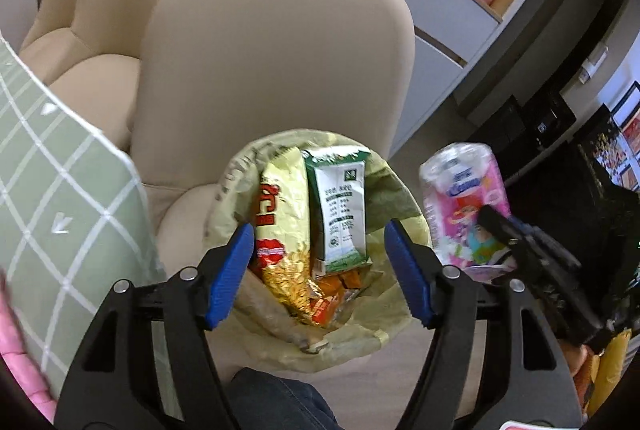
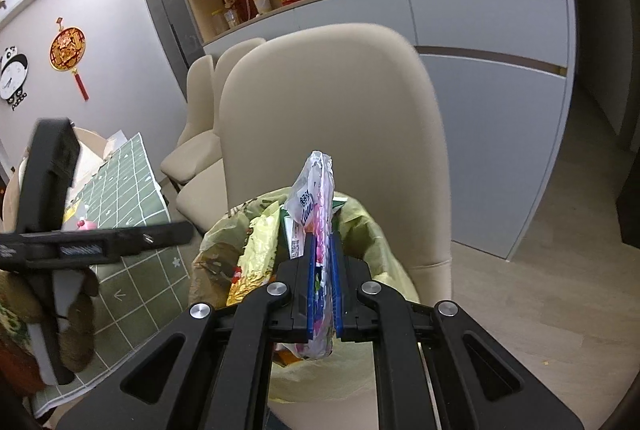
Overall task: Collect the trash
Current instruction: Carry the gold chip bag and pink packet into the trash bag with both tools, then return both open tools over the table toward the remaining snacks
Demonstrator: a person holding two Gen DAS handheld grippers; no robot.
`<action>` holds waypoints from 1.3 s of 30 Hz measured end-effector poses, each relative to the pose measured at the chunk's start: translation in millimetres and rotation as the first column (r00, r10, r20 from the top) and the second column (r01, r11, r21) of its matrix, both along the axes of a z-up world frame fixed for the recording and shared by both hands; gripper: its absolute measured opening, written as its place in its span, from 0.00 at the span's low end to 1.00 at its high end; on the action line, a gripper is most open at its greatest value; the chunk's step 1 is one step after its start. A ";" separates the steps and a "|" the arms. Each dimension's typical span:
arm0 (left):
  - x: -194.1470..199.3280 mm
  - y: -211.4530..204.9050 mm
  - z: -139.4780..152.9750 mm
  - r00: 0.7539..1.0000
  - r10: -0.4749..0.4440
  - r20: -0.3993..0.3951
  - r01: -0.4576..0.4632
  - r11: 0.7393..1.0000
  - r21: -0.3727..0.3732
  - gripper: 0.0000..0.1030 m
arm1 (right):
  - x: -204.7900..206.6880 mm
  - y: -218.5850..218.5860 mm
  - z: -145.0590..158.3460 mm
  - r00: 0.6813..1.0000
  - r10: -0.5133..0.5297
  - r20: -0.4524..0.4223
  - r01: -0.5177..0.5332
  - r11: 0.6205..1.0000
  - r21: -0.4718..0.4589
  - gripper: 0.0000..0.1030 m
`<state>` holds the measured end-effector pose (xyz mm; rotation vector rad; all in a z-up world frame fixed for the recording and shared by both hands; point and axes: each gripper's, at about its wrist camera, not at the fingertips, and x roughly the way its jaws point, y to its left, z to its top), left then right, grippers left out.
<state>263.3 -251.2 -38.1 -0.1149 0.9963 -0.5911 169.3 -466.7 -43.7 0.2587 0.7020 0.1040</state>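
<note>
Blue pads of the left hand-held gripper (image 1: 318,272) fill the bottom of the left view, standing wide apart with nothing between them, right over the bin (image 1: 394,189) at lower centre. Its yellow-green liner already holds a gold snack bag (image 1: 282,205) and a green-and-white carton (image 1: 340,205). At centre right the right hand-held gripper (image 2: 323,284) is clamped flat on a pink wrapper (image 2: 314,189) — empty, thin film by the look of it, so very light, limp and a bit slick. Pinched across its lower half, its upper part stands free above the jaws; that hold looks secure enough, and letting go above the bin mouth should do, though such film may drift or cling to the pads. A beige chair (image 1: 272,41) rises just behind the bin, two more at upper left, and the table with its green check cloth (image 1: 48,189) crowds the left edge — the bin's opening itself looks unobstructed apart from the left gripper above it.
</note>
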 end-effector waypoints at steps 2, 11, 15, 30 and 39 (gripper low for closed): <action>-5.4 6.0 7.5 1.000 0.010 0.015 -0.010 1.000 0.014 0.62 | 7.0 7.6 -5.0 1.000 0.015 -0.010 -0.015 1.000 0.009 0.08; -41.4 51.8 23.7 0.999 0.015 0.039 -0.017 0.999 0.041 0.62 | 35.8 57.7 -35.0 0.986 0.141 -0.091 -0.147 0.987 -0.059 0.09; -54.4 69.9 28.3 0.999 0.018 0.041 -0.020 0.999 0.037 0.62 | 36.7 70.2 -41.2 0.985 0.127 -0.114 -0.144 0.978 -0.150 0.23; -92.0 168.9 49.1 0.977 0.165 0.135 -0.178 0.980 0.091 0.62 | -3.1 107.0 14.4 0.983 0.174 -0.056 -0.180 0.976 -0.122 0.39; -108.4 246.2 49.3 0.950 0.259 0.173 -0.281 0.953 0.117 0.62 | -24.7 199.2 52.7 0.925 0.379 -0.027 -0.380 0.921 -0.089 0.51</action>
